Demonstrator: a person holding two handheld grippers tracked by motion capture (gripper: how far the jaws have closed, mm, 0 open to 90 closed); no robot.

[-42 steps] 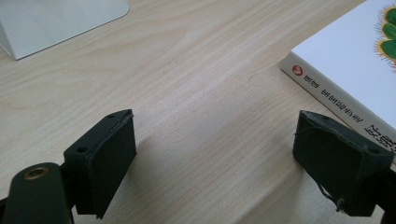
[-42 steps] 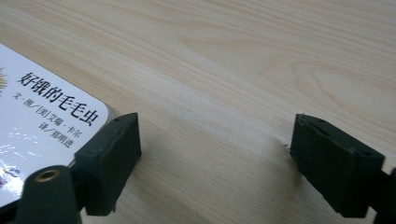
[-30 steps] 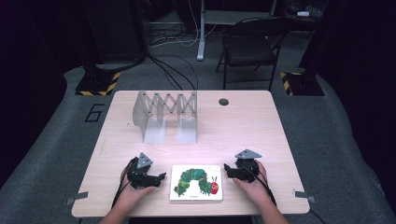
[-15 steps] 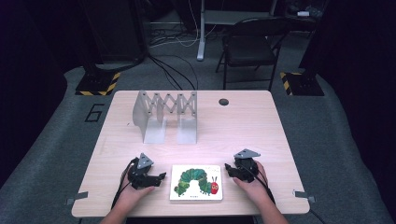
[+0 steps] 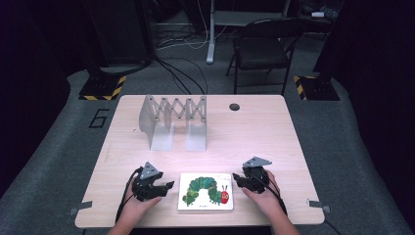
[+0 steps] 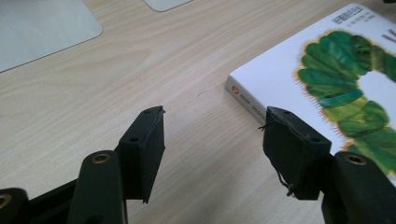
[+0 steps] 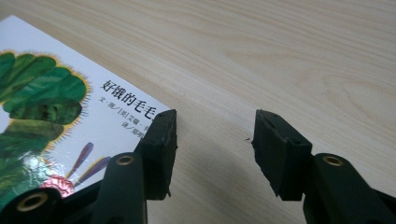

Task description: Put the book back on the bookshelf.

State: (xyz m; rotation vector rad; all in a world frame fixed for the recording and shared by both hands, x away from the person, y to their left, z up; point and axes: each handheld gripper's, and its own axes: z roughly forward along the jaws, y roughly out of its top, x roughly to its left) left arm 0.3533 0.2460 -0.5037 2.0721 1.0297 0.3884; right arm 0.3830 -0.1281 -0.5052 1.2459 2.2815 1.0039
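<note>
Book (image 5: 206,191) edges between open tools

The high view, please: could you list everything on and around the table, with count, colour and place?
book: one, white cover with a green caterpillar, flat at the near edge of the table, between the two grippers.
bookend rack: one, grey metal, expanding, far left part of the table.
grommet: one, dark, round, far edge of the table.
table: one, light wood.
folding chair: one, black, on the floor beyond the table.
left hand-held gripper: one, black, left of the book, jaws apart and just closing, nothing between them.
right hand-held gripper: one, black, right of the book, likewise.
</note>
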